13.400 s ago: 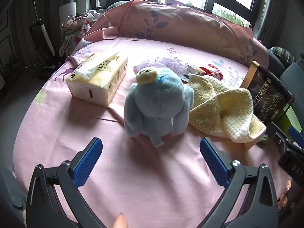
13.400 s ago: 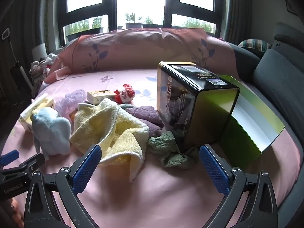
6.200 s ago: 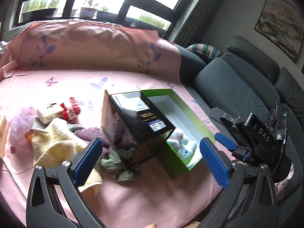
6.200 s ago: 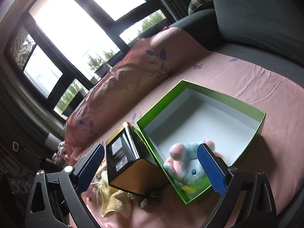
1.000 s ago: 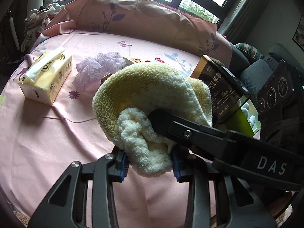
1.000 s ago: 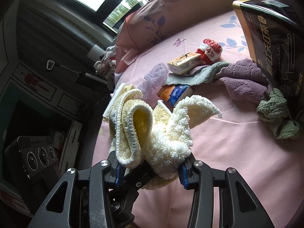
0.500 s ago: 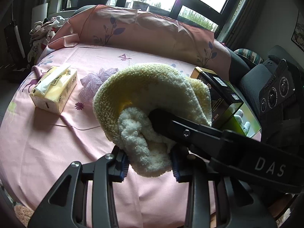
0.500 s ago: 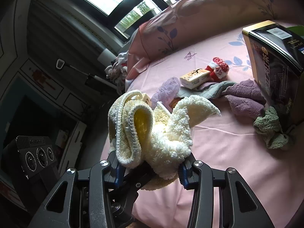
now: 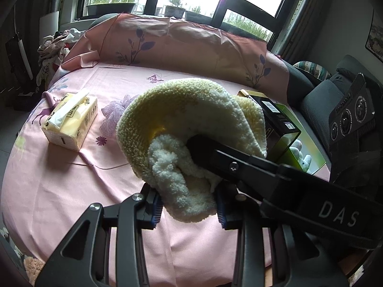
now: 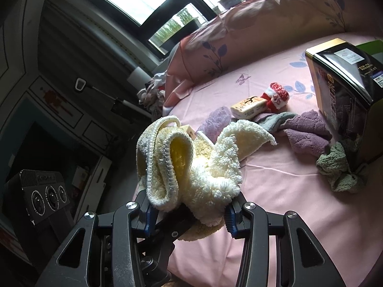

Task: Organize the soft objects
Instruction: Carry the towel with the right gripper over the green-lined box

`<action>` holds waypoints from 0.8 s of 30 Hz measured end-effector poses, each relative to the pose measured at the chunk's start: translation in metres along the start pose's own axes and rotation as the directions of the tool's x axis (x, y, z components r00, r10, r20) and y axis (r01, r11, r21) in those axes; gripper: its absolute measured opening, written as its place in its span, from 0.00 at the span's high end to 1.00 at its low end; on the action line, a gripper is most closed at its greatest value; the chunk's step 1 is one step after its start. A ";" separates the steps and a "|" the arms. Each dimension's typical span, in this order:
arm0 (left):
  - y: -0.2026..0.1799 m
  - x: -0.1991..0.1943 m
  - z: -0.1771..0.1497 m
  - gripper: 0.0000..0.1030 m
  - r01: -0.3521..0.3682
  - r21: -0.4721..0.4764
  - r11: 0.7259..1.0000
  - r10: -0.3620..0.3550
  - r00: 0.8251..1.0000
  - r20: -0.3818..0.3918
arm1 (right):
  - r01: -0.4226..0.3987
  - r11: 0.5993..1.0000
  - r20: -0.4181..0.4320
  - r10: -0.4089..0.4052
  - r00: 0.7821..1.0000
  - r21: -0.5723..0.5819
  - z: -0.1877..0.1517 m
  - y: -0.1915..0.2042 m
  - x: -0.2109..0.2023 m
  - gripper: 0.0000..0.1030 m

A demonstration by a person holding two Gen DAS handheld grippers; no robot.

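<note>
The pink bed (image 9: 71, 191) lies below me. Both my left tool (image 9: 189, 209) and right tool (image 10: 189, 215) clamp the yellow towel (image 9: 191, 110), lifted clear, hiding the purple cloth (image 10: 308, 131) and half the black box (image 9: 277, 119).

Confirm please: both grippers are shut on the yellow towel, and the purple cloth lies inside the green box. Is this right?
Not quite. Both the left gripper and right gripper grip the yellow towel, but the right wrist view shows the purple cloth lying on the pink sheet beside the black box.
</note>
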State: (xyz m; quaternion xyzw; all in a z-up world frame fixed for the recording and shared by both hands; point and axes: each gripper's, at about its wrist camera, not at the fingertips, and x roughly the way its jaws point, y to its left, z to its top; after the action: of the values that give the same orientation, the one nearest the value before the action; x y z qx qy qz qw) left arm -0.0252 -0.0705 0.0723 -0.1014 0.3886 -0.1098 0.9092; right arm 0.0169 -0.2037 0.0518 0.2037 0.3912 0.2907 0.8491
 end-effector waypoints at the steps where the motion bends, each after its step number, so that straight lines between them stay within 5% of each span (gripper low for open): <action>1: -0.002 0.000 0.000 0.68 -0.004 0.006 1.000 0.004 1.000 0.004 | 0.000 1.000 0.005 0.000 1.000 -0.007 0.000 0.000 -0.001 0.54; 13: -0.025 -0.013 0.011 0.68 -0.006 0.037 0.999 0.004 0.999 0.045 | -0.009 1.000 0.052 0.009 0.999 -0.005 0.010 0.003 -0.028 0.54; 24: -0.057 -0.026 0.042 0.68 0.059 0.065 0.996 -0.065 0.993 0.094 | 0.025 0.998 0.115 -0.019 0.993 -0.050 0.044 0.010 -0.070 0.54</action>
State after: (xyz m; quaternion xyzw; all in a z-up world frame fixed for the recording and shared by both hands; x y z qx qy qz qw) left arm -0.0192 -0.1133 0.1336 -0.0903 0.3375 -0.1452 0.9257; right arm 0.0113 -0.2471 0.1231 0.1938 0.3366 0.2793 0.8782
